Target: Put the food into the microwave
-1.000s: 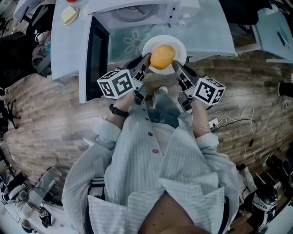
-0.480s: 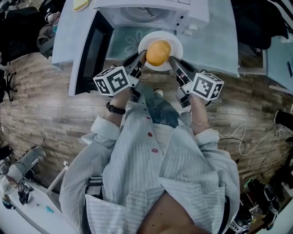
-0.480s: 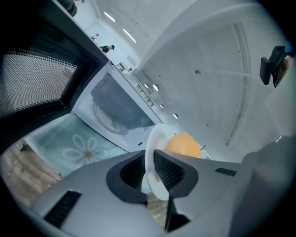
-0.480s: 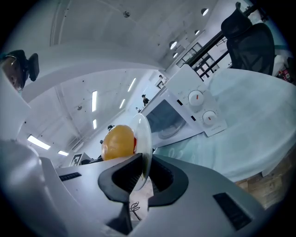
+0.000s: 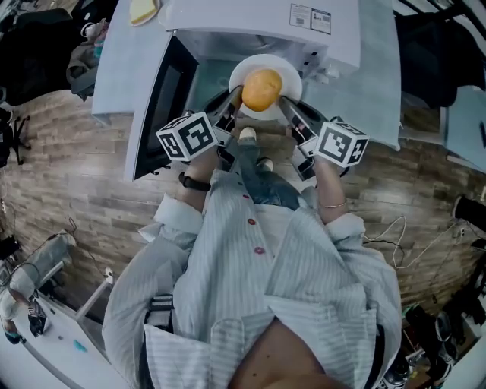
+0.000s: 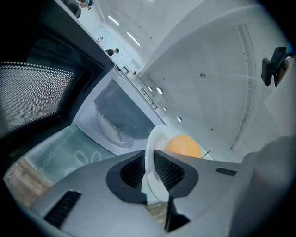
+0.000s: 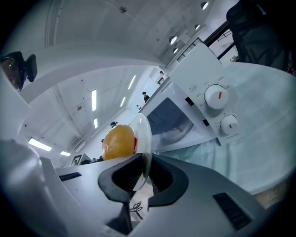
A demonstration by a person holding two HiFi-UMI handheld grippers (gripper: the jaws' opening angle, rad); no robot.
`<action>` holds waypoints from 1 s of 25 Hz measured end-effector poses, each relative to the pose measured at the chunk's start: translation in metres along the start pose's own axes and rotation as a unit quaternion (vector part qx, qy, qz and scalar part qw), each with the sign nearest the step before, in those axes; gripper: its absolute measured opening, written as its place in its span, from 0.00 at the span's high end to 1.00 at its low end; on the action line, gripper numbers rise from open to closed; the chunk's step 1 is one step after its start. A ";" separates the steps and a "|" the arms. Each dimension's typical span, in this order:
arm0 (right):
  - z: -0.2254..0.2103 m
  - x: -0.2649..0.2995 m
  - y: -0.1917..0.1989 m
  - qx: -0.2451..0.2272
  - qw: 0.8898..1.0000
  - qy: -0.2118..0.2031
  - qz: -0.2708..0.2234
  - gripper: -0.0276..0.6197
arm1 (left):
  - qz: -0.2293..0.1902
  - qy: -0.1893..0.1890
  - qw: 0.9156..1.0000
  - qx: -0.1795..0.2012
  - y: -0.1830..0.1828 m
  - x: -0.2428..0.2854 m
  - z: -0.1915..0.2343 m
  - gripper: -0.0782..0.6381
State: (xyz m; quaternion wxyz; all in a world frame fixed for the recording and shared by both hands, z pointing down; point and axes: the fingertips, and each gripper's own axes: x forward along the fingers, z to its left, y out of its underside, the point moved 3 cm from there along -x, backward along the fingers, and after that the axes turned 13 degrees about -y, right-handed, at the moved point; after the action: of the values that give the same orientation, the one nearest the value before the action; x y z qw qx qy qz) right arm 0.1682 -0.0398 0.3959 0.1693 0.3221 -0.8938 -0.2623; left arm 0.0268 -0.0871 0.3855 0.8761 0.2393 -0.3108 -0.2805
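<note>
A white plate [image 5: 247,72] carries a round orange bun [image 5: 262,89] and hangs level just in front of the open white microwave [image 5: 258,23]. My left gripper [image 5: 232,99] is shut on the plate's left rim [image 6: 152,152]. My right gripper [image 5: 284,102] is shut on its right rim [image 7: 144,139]. The bun [image 6: 183,145] sits mid-plate and shows again [image 7: 119,141] in the right gripper view. The microwave's glass turntable [image 6: 113,132] lies bare inside the cavity. Its two white dials [image 7: 217,98] are on the right panel.
The microwave door [image 5: 161,105] swings out to the left, close to my left gripper. The microwave stands on a pale table [image 5: 380,83]. A yellow item on a small dish [image 5: 142,11] sits at the table's back left. Wooden floor and cables [image 5: 414,243] lie below.
Both grippers have carried the plate with the bun forward, from over the table's front edge up to the microwave's open mouth. Both grips are unchanged.
</note>
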 end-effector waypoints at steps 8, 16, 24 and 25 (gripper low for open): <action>-0.017 0.026 -0.020 -0.005 1.000 0.007 0.015 0.88 | 0.003 -0.002 1.000 -0.021 -0.015 0.027 0.019 0.81; -0.034 0.042 -0.020 -0.002 0.999 0.027 0.025 0.88 | 0.017 -0.014 1.000 -0.018 -0.019 0.043 0.037 0.81; -0.061 0.063 -0.017 0.000 0.998 0.057 0.018 0.86 | 0.030 -0.035 0.999 -0.002 -0.021 0.064 0.061 0.81; -0.065 0.065 -0.016 0.000 0.998 0.064 0.016 0.85 | 0.033 -0.037 0.999 0.002 -0.021 0.067 0.064 0.81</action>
State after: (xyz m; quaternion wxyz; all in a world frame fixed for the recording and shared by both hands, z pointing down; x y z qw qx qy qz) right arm 0.1586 -0.1168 0.4478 0.2299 0.3241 -0.8860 -0.2389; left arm 0.0199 -0.1610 0.4449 0.8723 0.2199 -0.3512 -0.2596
